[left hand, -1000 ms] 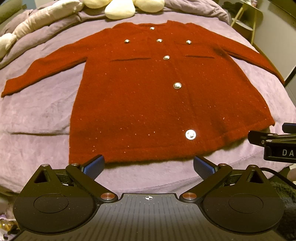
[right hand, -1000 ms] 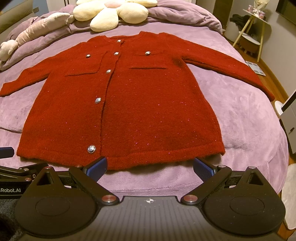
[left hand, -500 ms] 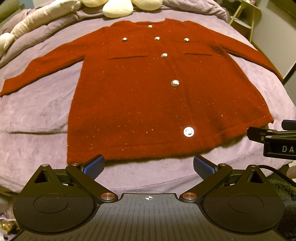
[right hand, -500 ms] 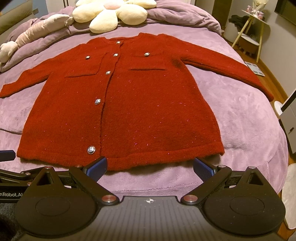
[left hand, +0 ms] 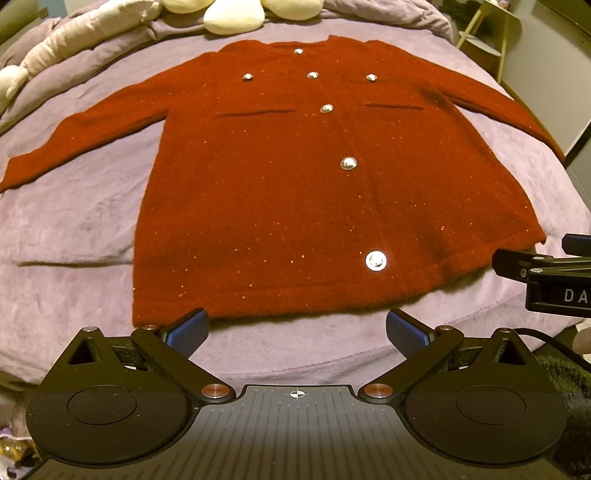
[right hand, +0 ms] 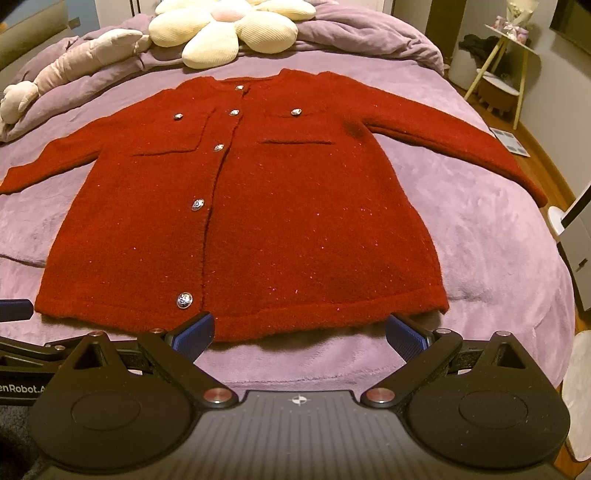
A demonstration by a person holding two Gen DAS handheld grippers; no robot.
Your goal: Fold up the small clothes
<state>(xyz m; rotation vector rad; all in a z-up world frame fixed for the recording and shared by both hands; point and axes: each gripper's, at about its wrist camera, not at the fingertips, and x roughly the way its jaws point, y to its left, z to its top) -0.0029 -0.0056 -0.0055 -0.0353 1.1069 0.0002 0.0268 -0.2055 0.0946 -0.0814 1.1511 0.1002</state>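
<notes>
Lying flat at 12 o'clock, red knit cardigan [left hand: 295,206] hem just beyond left hand-held gripper [left hand: 295,330]. Right hand-held gripper [right hand: 300,332] likewise; both spread apart, empty. Fuzzy weave, round metallic buttons [left hand: 376,261].

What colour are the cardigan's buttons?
Shiny silver, against the dark red cardigan. The bottom button shows it best in the left wrist view.

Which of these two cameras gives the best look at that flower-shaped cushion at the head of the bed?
The right wrist view: the flower cushion shows most of its cream petals and pinkish centre beyond the red cardigan. The left wrist view catches only a few petal tips, cut off by the top edge.
</notes>
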